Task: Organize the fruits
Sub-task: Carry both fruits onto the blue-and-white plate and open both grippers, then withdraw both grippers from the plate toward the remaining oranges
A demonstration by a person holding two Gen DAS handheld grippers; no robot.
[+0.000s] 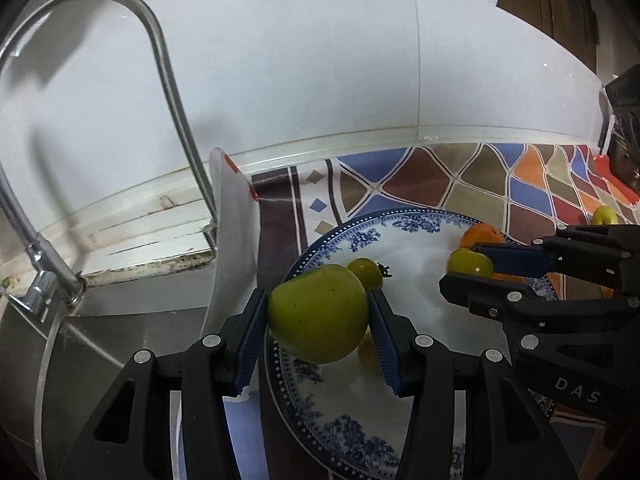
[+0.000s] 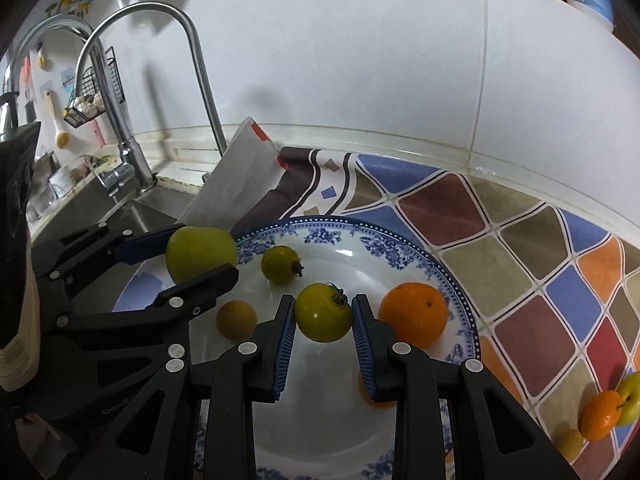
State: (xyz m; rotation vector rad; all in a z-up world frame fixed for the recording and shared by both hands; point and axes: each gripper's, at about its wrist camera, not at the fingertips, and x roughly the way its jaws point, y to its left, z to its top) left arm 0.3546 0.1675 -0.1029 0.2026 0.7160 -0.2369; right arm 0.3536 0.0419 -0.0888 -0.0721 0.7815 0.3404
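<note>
Nearest the left wrist lens: left gripper [image 1: 318,312], blue pads [image 1: 252,336] pressed on both sides of a green apple [image 1: 318,312], held just above the left rim of a blue-and-white plate [image 1: 360,236]. Off to the far left, a steel sink [image 1: 120,344] with a curved faucet [image 1: 168,80] against the white tiled wall [image 1: 300,80], and a white cutting board [image 1: 234,240] leaning between sink and plate. Behind the apple, on the plate, a small green tomato [image 1: 366,274]; under it, partly hidden, a small yellow-orange fruit [image 1: 366,354]. Further right in the same view, right gripper [image 1: 476,266] reaching in from the side, closed around a second green tomato [image 1: 468,262], an orange [image 1: 480,234] just behind it. Seen from the right wrist: same tomato [image 2: 324,312] clamped between the pads [image 2: 285,344] above the plate's middle, the small yellow-orange fruit [image 2: 236,319] lying to its left, the orange [image 2: 413,315] resting on the plate just to its right. Beyond the plate's right rim, the patterned cloth of the table [image 2: 532,280], and near its right edge a mandarin [image 2: 600,416] touching a yellow-green fruit [image 2: 630,398], with a small yellowish fruit [image 2: 568,442] close beside them.
</note>
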